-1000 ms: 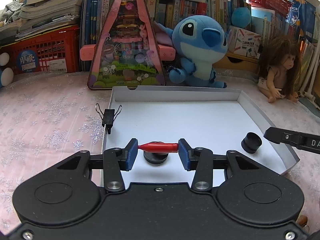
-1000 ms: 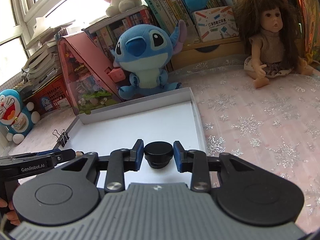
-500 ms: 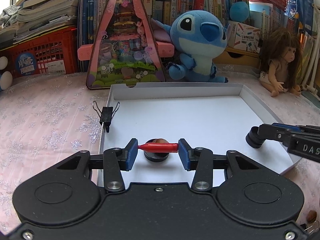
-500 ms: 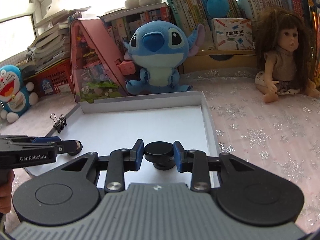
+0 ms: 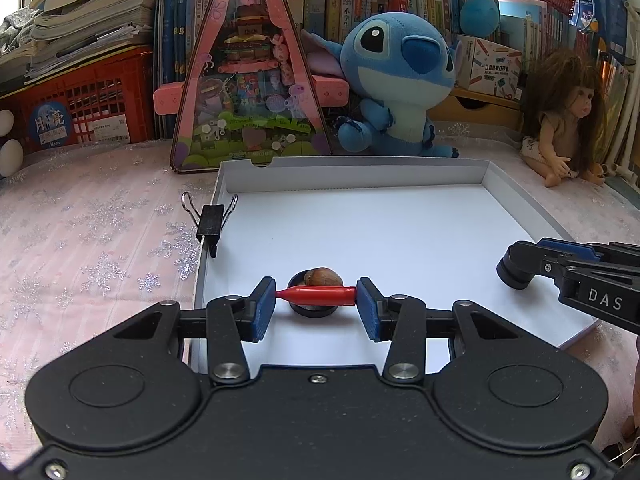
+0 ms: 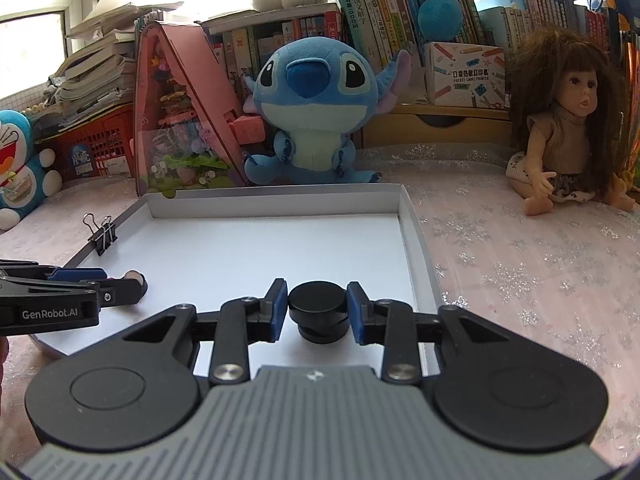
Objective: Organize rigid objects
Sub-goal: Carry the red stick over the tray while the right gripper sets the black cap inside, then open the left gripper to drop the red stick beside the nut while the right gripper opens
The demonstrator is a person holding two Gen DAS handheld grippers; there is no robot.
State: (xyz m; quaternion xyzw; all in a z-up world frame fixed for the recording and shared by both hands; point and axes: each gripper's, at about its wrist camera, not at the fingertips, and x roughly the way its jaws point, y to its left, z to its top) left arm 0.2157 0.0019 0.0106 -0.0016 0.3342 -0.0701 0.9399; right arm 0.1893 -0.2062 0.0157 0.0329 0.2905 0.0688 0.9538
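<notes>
My left gripper (image 5: 316, 301) is shut on a small red bullet-shaped piece (image 5: 324, 295), held crosswise by its two ends between the blue pads, low over the white tray (image 5: 352, 172). Just behind it on the tray floor lies a black round dish (image 5: 312, 309) with a brown nut (image 5: 323, 276) in it. My right gripper (image 6: 318, 314) is shut on a black round cap (image 6: 318, 300) above the tray's (image 6: 276, 204) near right part. In the left wrist view the right gripper (image 5: 516, 268) shows at the right edge with that cap. The left gripper (image 6: 132, 286) appears at the left of the right wrist view.
A black binder clip (image 5: 210, 220) is clipped on the tray's left rim. Behind the tray stand a pink triangular toy box (image 5: 248, 80) and a blue plush (image 5: 400, 80). A doll (image 6: 560, 128) sits at the right on the snowflake cloth. Red crate (image 5: 80, 104) at back left.
My right gripper has rolled level and come in over the tray with the black cap, further left in the left wrist view. The left gripper has barely moved; the nut now shows behind the red piece.
</notes>
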